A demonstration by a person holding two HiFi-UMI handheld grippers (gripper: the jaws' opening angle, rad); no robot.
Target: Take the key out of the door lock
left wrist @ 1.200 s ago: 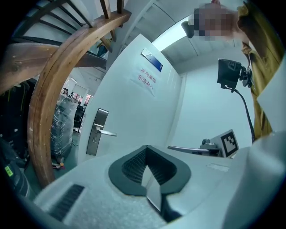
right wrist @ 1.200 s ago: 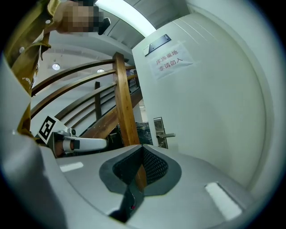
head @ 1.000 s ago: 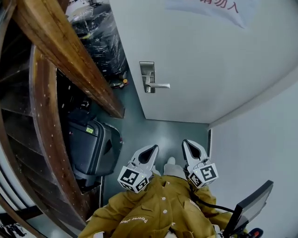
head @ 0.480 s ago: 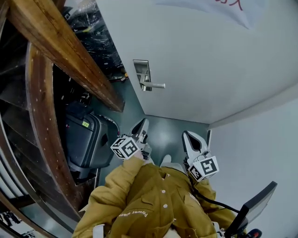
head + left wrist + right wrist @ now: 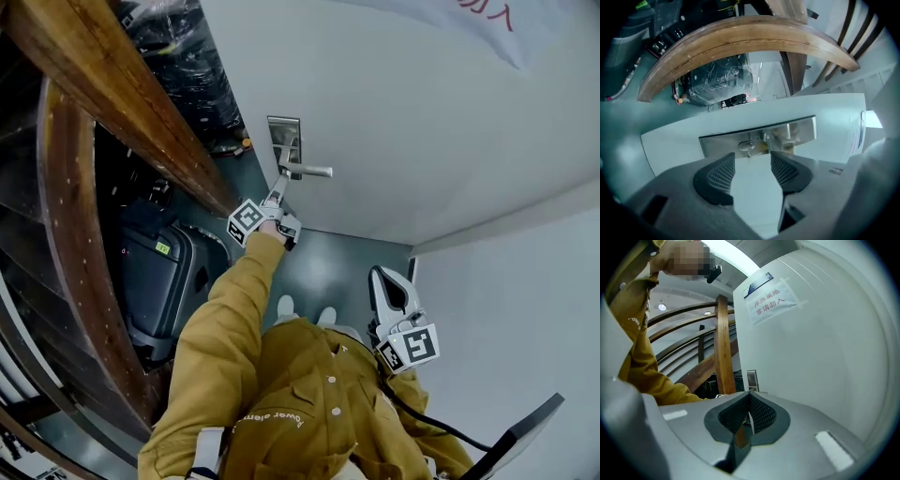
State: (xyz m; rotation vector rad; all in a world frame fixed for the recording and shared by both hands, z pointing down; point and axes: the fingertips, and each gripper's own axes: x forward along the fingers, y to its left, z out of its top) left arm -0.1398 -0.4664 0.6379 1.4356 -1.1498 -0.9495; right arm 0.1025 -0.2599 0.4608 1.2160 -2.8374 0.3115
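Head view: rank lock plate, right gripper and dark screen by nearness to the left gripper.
From the left gripper, jaws opening, pads touching nothing:
1. Lock plate, on the door just ahead.
2. Right gripper, lower right, away from the door.
3. Dark screen, bottom right corner.

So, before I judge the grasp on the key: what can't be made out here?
Key: left gripper view, a tiny blurred sliver at the lock plate; shape unclear. The opening left tongs have nothing between them.
Key, head view: hidden behind the left tongs.
Door sign: head view, cut off by the top edge.
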